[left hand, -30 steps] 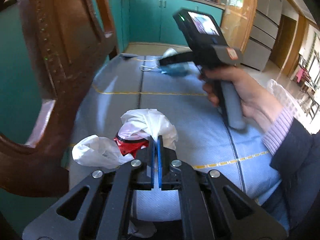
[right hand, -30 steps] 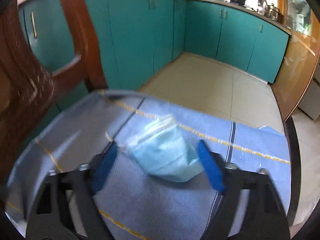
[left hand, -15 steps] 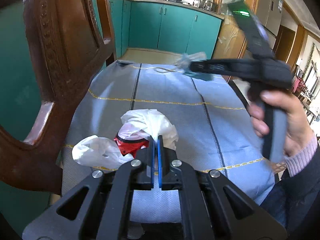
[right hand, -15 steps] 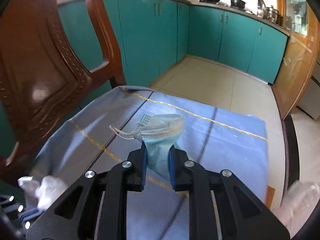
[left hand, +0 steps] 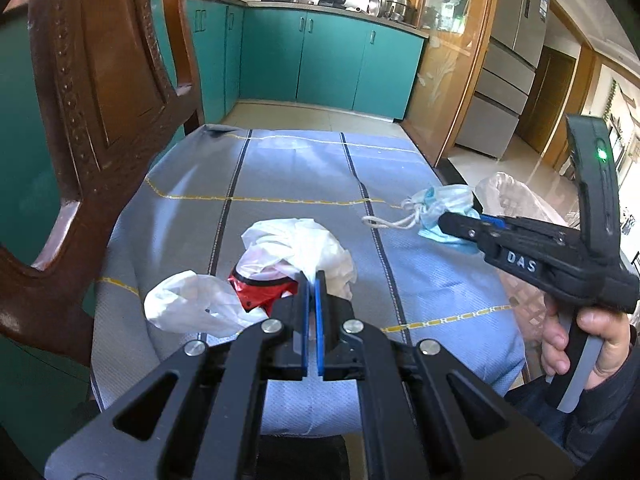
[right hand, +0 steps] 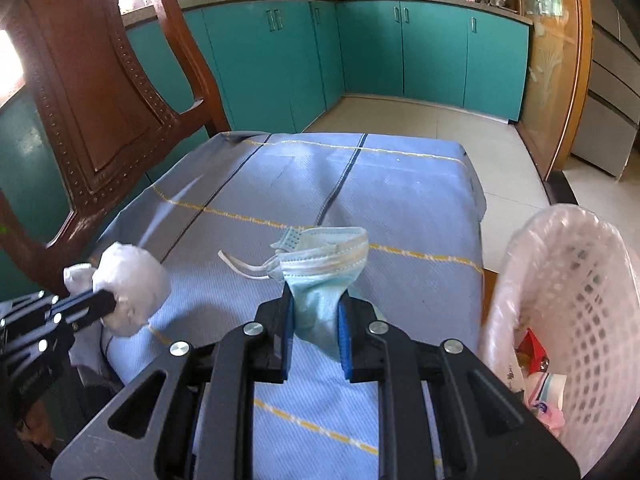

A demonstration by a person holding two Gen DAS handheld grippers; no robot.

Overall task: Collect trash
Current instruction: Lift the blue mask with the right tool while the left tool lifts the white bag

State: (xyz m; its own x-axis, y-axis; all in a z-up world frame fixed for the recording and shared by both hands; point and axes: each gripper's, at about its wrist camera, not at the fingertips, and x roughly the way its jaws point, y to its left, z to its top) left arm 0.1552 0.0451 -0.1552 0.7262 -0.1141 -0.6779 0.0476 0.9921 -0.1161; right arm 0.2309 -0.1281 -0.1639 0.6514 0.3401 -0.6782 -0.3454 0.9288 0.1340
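We see the right gripper (right hand: 314, 312) clamped on a blue mask (right hand: 324, 276) above the table (right hand: 400, 200), beside the bin (right hand: 568, 280); the left gripper (left hand: 311, 280) pinches a white bag (left hand: 296, 248) over the cloth.

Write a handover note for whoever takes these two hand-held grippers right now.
Left hand-held gripper: shut on the white plastic bag, which has a red wrapper bunched in it, over the blue cloth.
Right hand-held gripper: shut on the blue face mask, lifted off the cloth, ear loop dangling.
White lined basket: at the cloth's right edge, already holding some wrappers.
Done: both pieces gripped.
Left: drop the mask, then the bag, into the basket.
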